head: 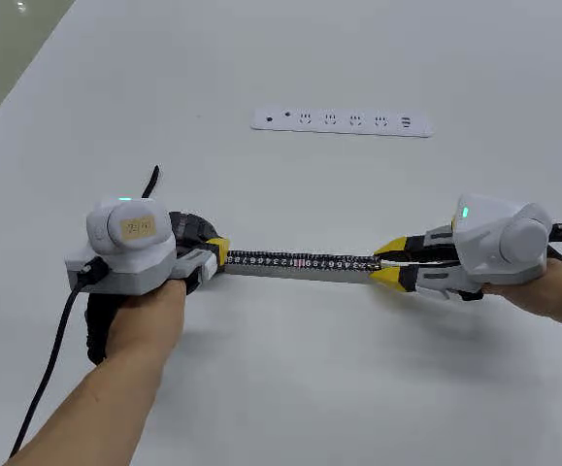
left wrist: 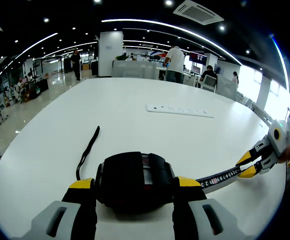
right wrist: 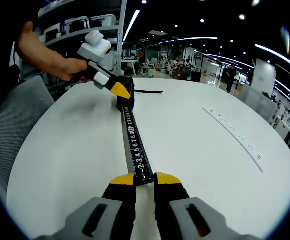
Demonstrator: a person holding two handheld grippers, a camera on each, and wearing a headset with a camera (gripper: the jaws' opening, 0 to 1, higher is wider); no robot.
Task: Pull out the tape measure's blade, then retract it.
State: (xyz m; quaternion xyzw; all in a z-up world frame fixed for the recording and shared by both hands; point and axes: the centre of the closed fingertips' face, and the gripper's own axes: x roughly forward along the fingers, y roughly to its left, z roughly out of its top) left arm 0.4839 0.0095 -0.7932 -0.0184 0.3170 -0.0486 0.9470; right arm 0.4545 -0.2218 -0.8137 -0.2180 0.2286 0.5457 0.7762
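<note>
A black tape measure case (left wrist: 134, 180) sits between the yellow-tipped fingers of my left gripper (left wrist: 134, 192), which is shut on it; in the head view the left gripper (head: 213, 254) is at the left. The numbered blade (head: 300, 262) runs out of the case to the right just above the white table (head: 290, 379). My right gripper (head: 389, 262) is shut on the blade's end. In the right gripper view the blade (right wrist: 133, 145) stretches from my right gripper (right wrist: 143, 181) back to the case (right wrist: 126, 92). The right gripper (left wrist: 247, 165) also appears at the right of the left gripper view.
A white power strip (head: 341, 120) lies flat at the back of the table, also seen as the power strip (left wrist: 180, 110) and the power strip (right wrist: 235, 134). The case's black wrist strap (left wrist: 87, 150) trails on the table. People stand in the office beyond.
</note>
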